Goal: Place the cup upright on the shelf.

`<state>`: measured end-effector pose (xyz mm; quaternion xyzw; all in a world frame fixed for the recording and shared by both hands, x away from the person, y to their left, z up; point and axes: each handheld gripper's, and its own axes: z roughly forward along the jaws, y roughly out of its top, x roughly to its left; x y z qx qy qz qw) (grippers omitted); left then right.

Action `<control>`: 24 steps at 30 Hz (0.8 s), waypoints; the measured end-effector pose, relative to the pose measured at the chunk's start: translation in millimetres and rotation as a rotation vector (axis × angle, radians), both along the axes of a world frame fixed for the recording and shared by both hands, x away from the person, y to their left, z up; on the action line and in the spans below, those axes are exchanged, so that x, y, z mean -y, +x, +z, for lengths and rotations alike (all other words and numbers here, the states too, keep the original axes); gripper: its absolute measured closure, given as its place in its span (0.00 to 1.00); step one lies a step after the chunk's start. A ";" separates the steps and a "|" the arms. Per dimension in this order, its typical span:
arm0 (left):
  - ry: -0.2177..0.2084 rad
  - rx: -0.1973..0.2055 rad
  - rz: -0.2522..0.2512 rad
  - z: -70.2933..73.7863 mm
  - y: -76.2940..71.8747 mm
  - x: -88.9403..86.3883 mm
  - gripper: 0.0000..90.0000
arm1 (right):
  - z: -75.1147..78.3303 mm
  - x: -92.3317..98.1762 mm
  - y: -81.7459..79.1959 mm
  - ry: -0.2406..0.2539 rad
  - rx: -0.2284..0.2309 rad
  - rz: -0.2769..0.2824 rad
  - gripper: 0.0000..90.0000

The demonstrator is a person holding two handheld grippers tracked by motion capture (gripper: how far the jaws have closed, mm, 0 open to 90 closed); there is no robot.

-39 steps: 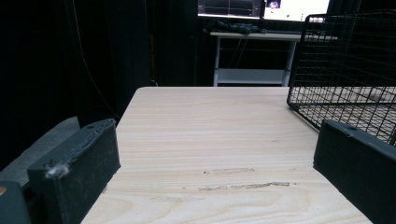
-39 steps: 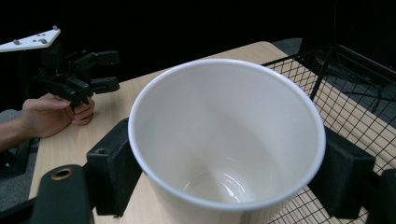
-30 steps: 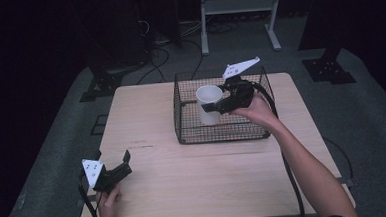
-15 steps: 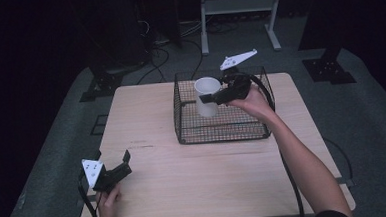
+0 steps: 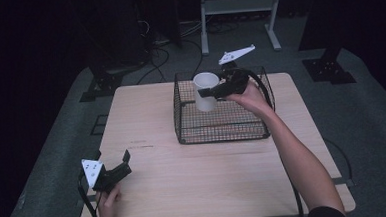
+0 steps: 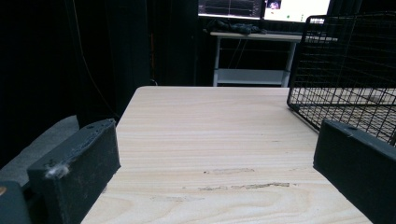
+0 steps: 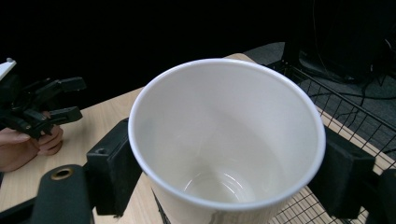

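Right gripper [image 5: 211, 91]: its two black jaws clamp the wall of a white, smooth, tapered paper cup [image 5: 205, 91] from opposite sides, just below the rolled rim. The cup is upright, mouth up and empty, held above the far-left part of a black wire-mesh basket [image 5: 222, 129], with its base seemingly clear of the basket floor. In the right gripper view the cup [image 7: 227, 140] shows a glossy interior and a thin round lip.

Left gripper [image 5: 121, 165]: jaws wide apart, nothing between them, resting low at the near-left corner of the desk [image 5: 200, 183], well apart from the basket. Its own view shows the blocky, matt jaw pads on either side of bare pale wood grain with a few faint scuffs.

Basket: rectangular, open-topped, fine square mesh with thicker rim wire, standing on the far right half of the light wooden desk.

Likely hazards: the thin cup wall would probably buckle under a harder squeeze, and may slip if the grip slackens, as the taper offers little purchase. The base could catch the basket's rim wire on a sideways move, tipping the cup or dragging the light basket.
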<state>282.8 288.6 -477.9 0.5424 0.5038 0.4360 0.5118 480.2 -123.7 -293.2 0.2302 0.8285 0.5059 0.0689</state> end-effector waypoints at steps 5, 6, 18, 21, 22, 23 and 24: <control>-0.001 0.000 -0.001 0.0 0.1 -0.1 0.00 | -3.9 -0.1 9.9 0.006 -0.014 -0.017 0.22; -0.001 0.000 -0.001 0.0 0.1 -0.1 0.00 | -3.9 -0.1 9.9 0.006 -0.014 -0.017 0.22; -0.001 0.002 -0.001 -0.1 0.2 -0.1 0.00 | -25.3 1.0 30.8 -0.009 -0.063 -0.054 0.22; -0.001 0.002 -0.001 -0.1 0.2 -0.1 0.00 | -28.7 1.1 33.8 -0.015 -0.068 -0.059 0.22; -0.001 0.002 -0.001 -0.1 0.2 -0.1 0.00 | -30.2 1.4 35.3 -0.014 -0.072 -0.061 0.22; -0.001 0.001 -0.001 -0.1 0.2 -0.2 0.00 | -33.0 2.0 37.8 -0.012 -0.080 -0.064 0.22; -0.001 0.001 -0.001 -0.1 0.2 -0.2 0.00 | -33.0 2.0 37.8 -0.012 -0.080 -0.064 0.22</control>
